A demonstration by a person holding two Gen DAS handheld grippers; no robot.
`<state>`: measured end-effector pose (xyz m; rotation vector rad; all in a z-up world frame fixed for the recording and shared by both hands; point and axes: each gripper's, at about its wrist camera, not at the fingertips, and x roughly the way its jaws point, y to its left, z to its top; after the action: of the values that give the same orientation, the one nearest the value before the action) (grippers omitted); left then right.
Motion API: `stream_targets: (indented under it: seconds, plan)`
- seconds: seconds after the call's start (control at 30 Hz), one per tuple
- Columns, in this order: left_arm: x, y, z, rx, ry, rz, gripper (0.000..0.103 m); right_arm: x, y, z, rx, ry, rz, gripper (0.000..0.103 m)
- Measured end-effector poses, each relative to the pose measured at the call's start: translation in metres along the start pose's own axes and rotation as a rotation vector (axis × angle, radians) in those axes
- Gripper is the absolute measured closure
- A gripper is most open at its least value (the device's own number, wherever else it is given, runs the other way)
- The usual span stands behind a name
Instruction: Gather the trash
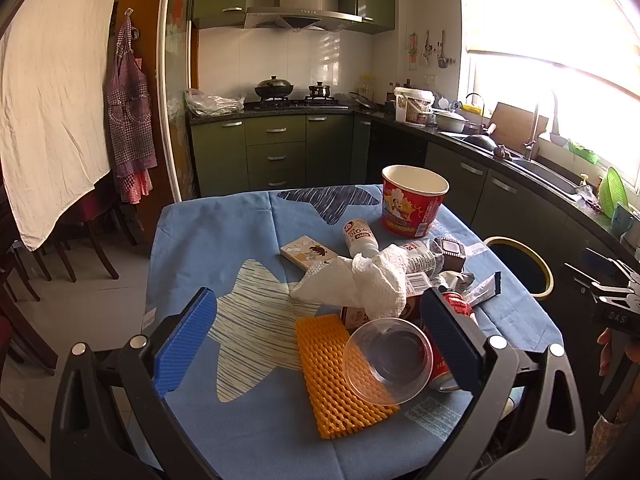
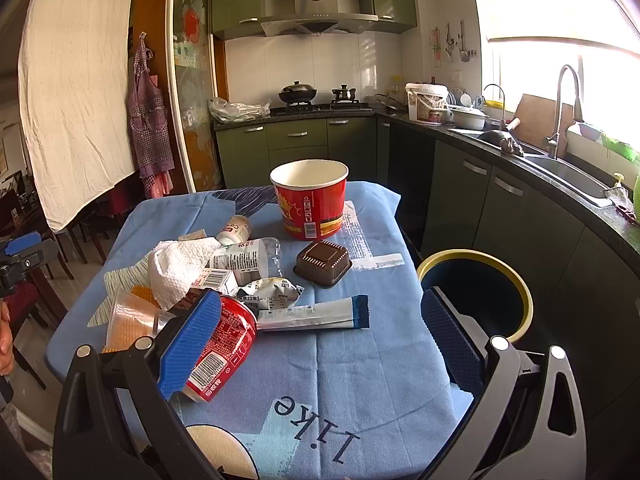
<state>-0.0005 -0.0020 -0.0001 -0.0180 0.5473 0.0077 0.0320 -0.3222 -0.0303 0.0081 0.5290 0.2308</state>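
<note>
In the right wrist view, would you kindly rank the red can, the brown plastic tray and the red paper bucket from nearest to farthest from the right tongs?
1. Red can: lying on its side against the left finger of the open right tongs.
2. Brown plastic tray: mid-table, ahead.
3. Red paper bucket: upright at the table's far end.

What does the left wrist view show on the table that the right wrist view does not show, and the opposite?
Only the left wrist view shows the small illustrated box behind the crumpled paper towel.

Only the right wrist view shows the word "like" printed on the tablecloth, and the tall faucet in full.

Both show the red paper bucket, red can, brown tray, orange foam net and yellow-rimmed bin. Both grippers, left and right, are open and empty.
</note>
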Motion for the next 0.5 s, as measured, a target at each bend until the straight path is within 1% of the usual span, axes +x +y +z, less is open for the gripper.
stream_targets:
  seconds: [0.4,0.5]
  plan:
    - [0.0038,0.0028,-0.0091,-0.005,0.003,-0.003,0.006,0.0004,0.0014,-0.0039,-0.001,0.004,0.001,0.004]
    - [0.0043,0.0021,-0.0050,-0.002,0.007,-0.002,0.006,0.0013,0.0019,-0.0048,0.000,0.004,0.000,0.004]
